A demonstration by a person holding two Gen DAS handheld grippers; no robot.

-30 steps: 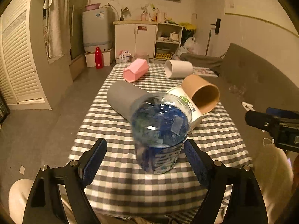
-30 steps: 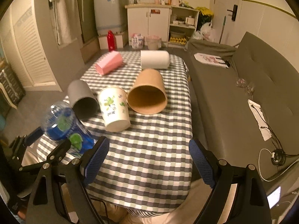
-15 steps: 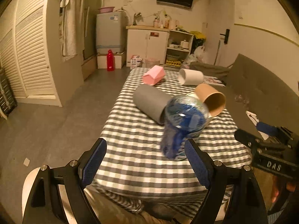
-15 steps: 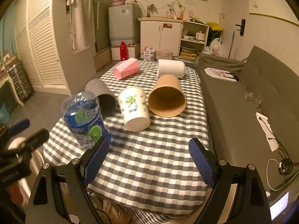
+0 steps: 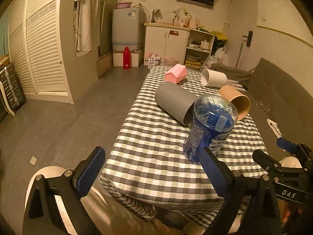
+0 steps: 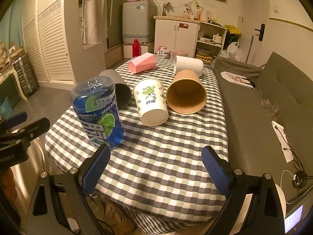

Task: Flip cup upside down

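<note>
A clear blue plastic cup with a green lime label stands on the checked tablecloth near its front left corner, closed ribbed end up. My left gripper is open and empty, held back off the table's front edge, with the cup just beyond its right finger. My right gripper is also open and empty, above the front edge, with the cup ahead of its left finger.
Other cups lie on their sides behind: grey, white printed, brown paper, pink and plain white. A grey sofa runs along the table's right side. Open floor lies to the left.
Both grippers have drawn back from the table and risen. The blue cup, earlier between my left fingers, now stands free to their right, in the same spot.
</note>
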